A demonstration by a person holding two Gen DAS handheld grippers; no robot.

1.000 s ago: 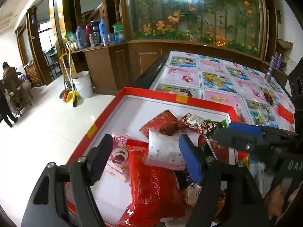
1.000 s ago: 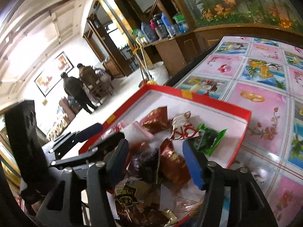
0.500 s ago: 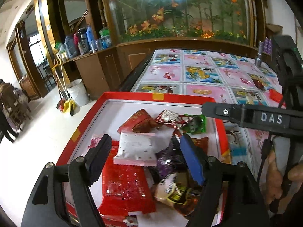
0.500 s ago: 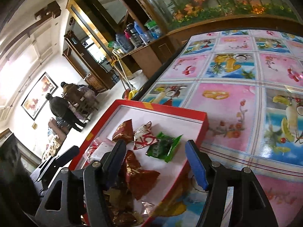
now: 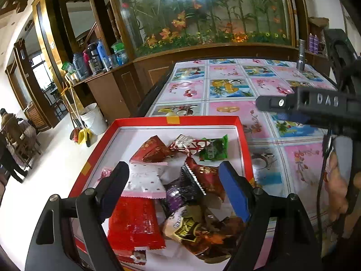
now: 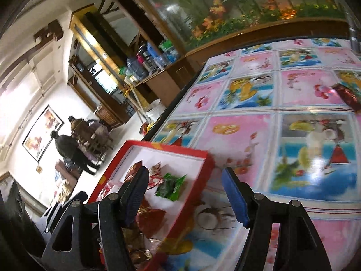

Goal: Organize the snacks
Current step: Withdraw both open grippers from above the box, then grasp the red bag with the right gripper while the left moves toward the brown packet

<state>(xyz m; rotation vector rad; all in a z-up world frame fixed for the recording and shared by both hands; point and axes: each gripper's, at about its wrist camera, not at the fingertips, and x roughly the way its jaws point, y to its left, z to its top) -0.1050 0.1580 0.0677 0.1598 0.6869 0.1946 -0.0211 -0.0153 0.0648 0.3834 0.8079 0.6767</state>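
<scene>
Left gripper (image 5: 174, 186) is hanging over the near half of the red tray (image 5: 203, 120), jaws spread and just been widening, pinching nothing (packets lying below the gap, not gripped). Snacks are sitting piled in the tray: white dotted packet (image 5: 145, 181) near the left jaw, big red packet (image 5: 135, 223) nearer still, purple packet (image 5: 180, 194) in the middle, dark red packet (image 5: 208, 178) by the right jaw, green packet (image 5: 213, 150) at the far right corner, red foil packet (image 5: 150, 150) far left. Right gripper (image 6: 185, 199) is hovering over the tray's right edge (image 6: 191, 205), jaws spread and just been opening too, empty. One dark red packet (image 6: 347, 98) is lying alone on the patterned surface (image 6: 259, 135), far right, well apart from the tray. A hand (image 5: 337, 185) is gripping the right tool's handle.
</scene>
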